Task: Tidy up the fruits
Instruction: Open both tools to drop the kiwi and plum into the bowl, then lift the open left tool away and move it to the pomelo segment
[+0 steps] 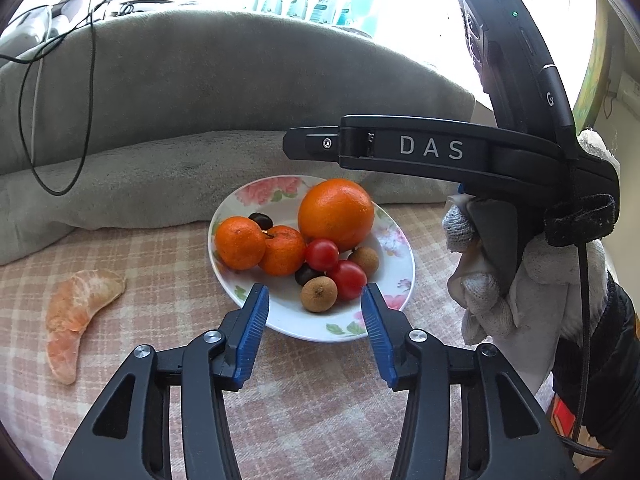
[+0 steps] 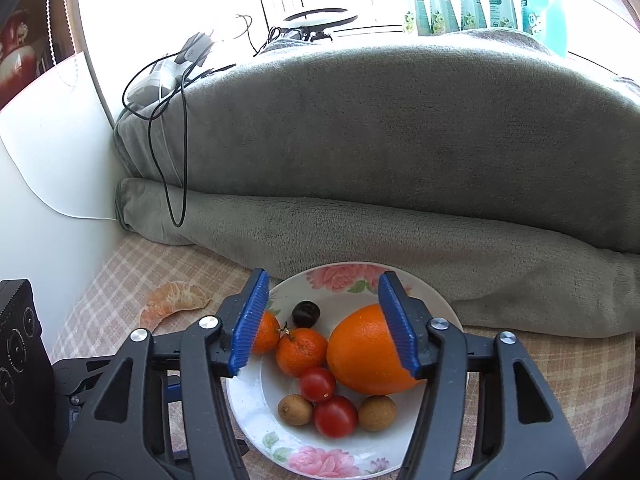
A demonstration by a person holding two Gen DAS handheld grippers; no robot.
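- Left wrist view: the left gripper, fingers spread and holding nothing, sits at lower centre over the near rim of the floral plate of fruit; peeled tangerine segments lie at left on the checked cloth.
- Right wrist view: the right gripper, fingers spread, hovers over the plate at lower centre; the large orange sits beside the right finger.

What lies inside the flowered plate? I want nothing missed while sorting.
The plate holds a large orange, two mandarins, two cherry tomatoes, two brown longans and two dark cherries. Anything beneath the fruit is hidden.
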